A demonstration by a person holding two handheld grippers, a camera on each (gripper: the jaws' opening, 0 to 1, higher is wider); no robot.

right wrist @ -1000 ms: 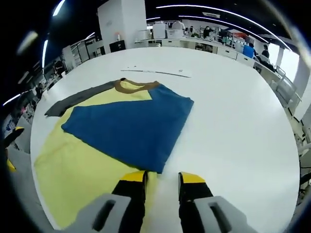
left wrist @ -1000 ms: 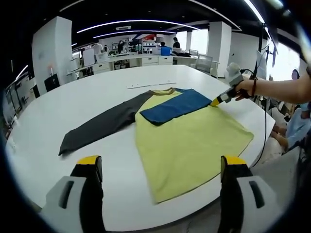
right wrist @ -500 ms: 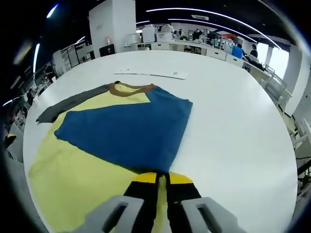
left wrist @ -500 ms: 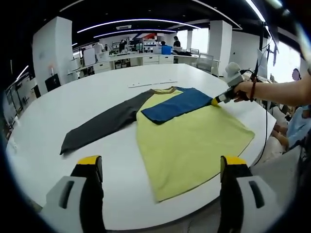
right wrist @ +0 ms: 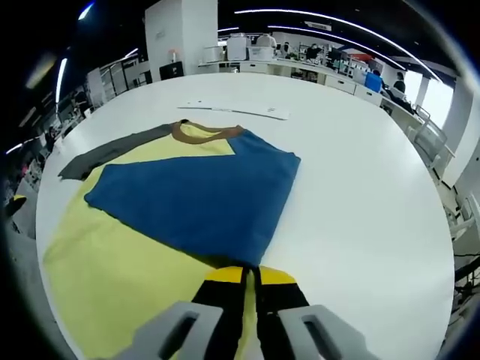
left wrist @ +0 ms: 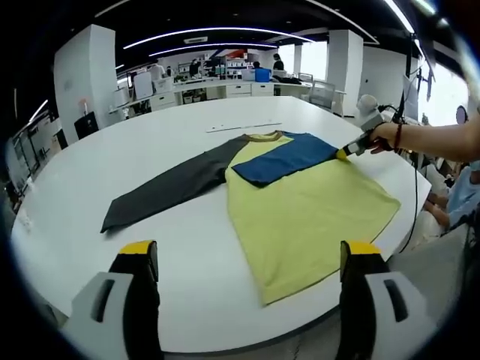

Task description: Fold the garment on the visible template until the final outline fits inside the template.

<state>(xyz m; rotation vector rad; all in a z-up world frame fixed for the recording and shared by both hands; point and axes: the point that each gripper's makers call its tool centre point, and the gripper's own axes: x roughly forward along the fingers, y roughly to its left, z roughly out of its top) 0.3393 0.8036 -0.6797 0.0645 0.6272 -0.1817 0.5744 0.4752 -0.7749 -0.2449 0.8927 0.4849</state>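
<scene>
Right fingers: the right gripper (right wrist: 250, 274) has its yellow-tipped fingers pressed together, pinching the near corner of the blue sleeve (right wrist: 199, 199). From the left gripper view you can see that same gripper (left wrist: 346, 154) at the far edge of the shirt, with a person's hand (left wrist: 384, 135) on its handle.
Left fingers: the left gripper (left wrist: 251, 259) is spread wide, nothing between the tips, hanging off the near edge of the table and well clear of the cloth.
Garment: long-sleeve shirt (left wrist: 300, 202) lying flat on the white table (left wrist: 150, 142), yellow body, brownish collar (right wrist: 206, 133).
Blue sleeve: folded in across the chest, so it sits on top of the yellow panel as a slanted blue patch running up to the collar.
Dark sleeve: the grey sleeve (left wrist: 169, 187) is stretched straight out to the side, flat on the table, not folded.
Template: can't make out any outline under the shirt tbh.
Other stuff on table: a thin pale strip (right wrist: 240, 110) just past the collar, apart from the shirt.
Background: open office with desks, a white pillar and ceiling light strips.
</scene>
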